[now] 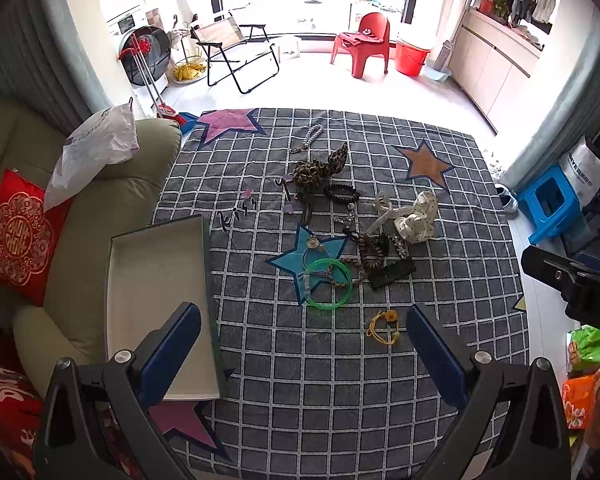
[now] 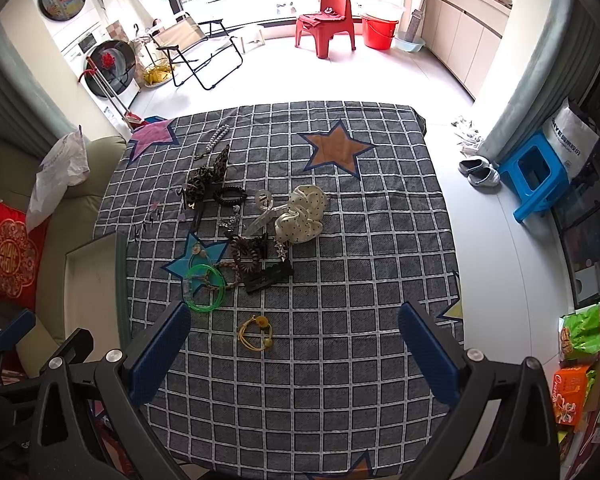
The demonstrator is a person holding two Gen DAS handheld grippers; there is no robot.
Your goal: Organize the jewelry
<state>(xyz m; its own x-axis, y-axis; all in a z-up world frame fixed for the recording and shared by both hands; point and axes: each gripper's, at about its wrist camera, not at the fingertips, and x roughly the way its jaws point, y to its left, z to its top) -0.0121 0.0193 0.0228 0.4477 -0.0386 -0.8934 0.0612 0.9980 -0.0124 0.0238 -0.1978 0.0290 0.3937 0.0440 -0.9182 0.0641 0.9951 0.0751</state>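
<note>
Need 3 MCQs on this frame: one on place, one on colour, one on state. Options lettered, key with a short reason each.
1. Where is the white tray?
A. left edge of the checked cloth
B. on the orange star
C. far right corner

2. What colour is the plastic bangle?
A. red
B. green
C. white

3. What is the state of the left gripper and right gripper?
A. both shut on jewelry
B. one holds the bangle
C. both open, holding nothing

Key: 1 A, the tray lies along the cloth's left side by the sofa; 2 B, the ring is bright green; 3 C, the fingers stand wide apart with only cloth between.
</note>
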